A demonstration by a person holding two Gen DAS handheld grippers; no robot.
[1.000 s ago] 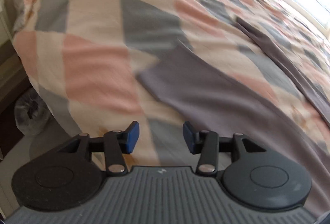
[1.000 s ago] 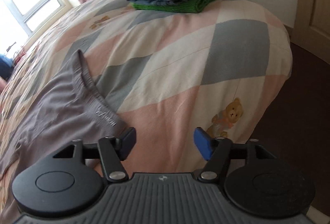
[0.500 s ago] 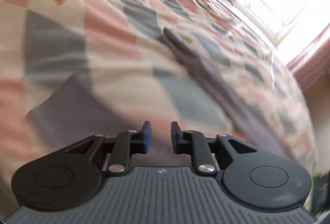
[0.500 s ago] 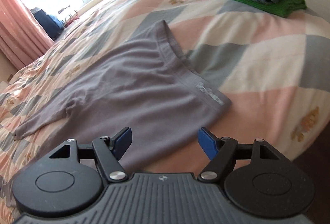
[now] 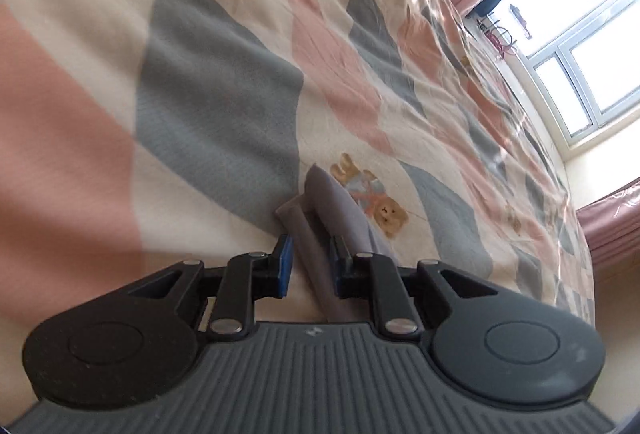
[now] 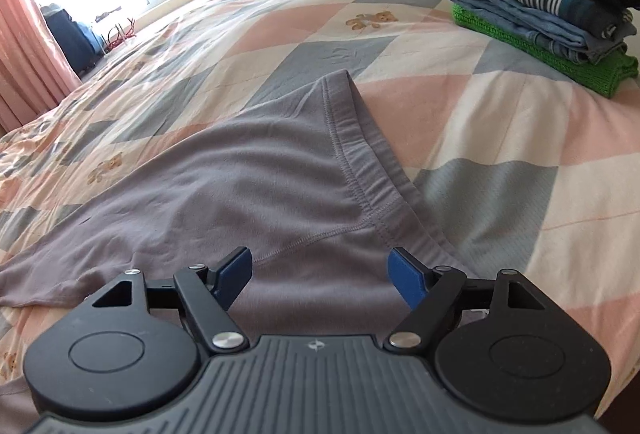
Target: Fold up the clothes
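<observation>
On the bed's pink-and-grey patchwork quilt [image 6: 460, 122], I see grey knit trousers [image 6: 248, 170] spread flat. My left hand-held gripper [image 5: 310, 266] straddles a cuff, unclamped; the right hand-held gripper [image 6: 320, 274] gapes empty over the waistband. Judged next: close both.

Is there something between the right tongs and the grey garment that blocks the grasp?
Nothing visible. The right tongs are open directly over the grey garment, with only its fabric between the fingers. The stack of folded clothes sits far off.

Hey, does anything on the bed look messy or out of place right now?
Only the grey garment: it lies spread and wrinkled across the quilt, unfolded, while the stack of folded clothes sits tidy at the far corner.
</observation>
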